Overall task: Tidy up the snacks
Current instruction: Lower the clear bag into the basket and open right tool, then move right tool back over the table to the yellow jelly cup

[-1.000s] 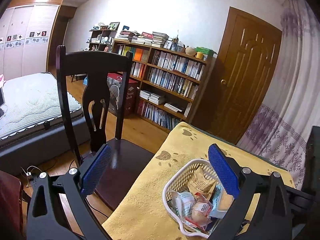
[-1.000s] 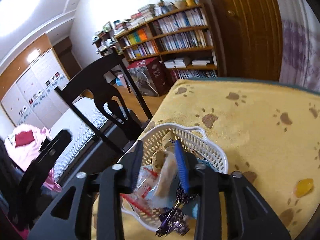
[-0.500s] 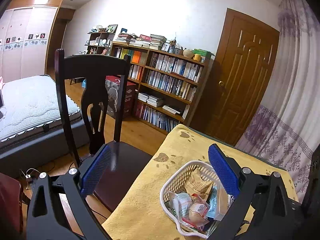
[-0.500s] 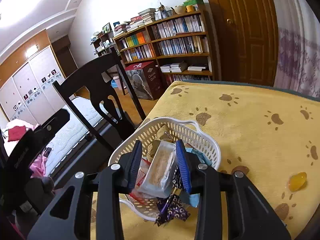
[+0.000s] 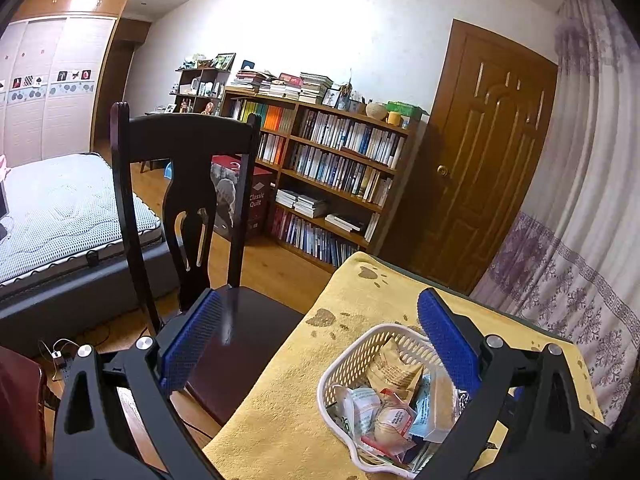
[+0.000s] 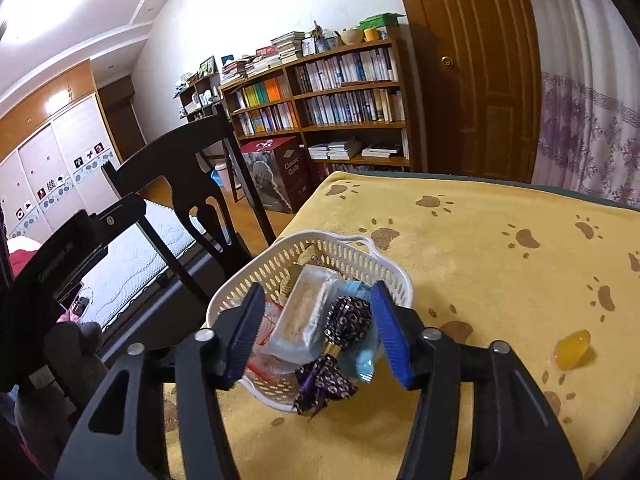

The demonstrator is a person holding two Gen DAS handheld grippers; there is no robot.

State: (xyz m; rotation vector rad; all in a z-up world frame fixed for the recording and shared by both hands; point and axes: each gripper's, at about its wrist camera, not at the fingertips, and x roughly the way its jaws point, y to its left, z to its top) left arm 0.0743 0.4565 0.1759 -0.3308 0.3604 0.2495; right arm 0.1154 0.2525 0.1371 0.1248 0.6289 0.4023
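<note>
A white plastic basket [image 6: 320,240] [image 5: 340,360] sits near the left edge of the yellow paw-print cloth [image 6: 480,264], filled with several wrapped snacks. A clear-wrapped pale bar [image 6: 304,312] lies on top of the pile, beside a purple patterned candy wrapper [image 6: 346,320]. My right gripper [image 6: 318,332] hovers just over the basket's near side, open, its blue pads either side of the bar and not touching it. My left gripper [image 5: 316,340] stands wide open and empty, to the left of the basket over the table edge. One yellow candy [image 6: 572,348] lies loose on the cloth at the right.
A dark wooden chair [image 5: 180,148] [image 6: 180,168] stands close against the table's left side. Beyond it are a bed [image 5: 60,208], a bookshelf [image 5: 328,160] and a brown door [image 5: 492,152]. A curtain [image 5: 580,240] hangs behind the table.
My right gripper has opened and let go of the clear-wrapped bar, which now rests in the basket. The left gripper stayed open and drew back slightly.
</note>
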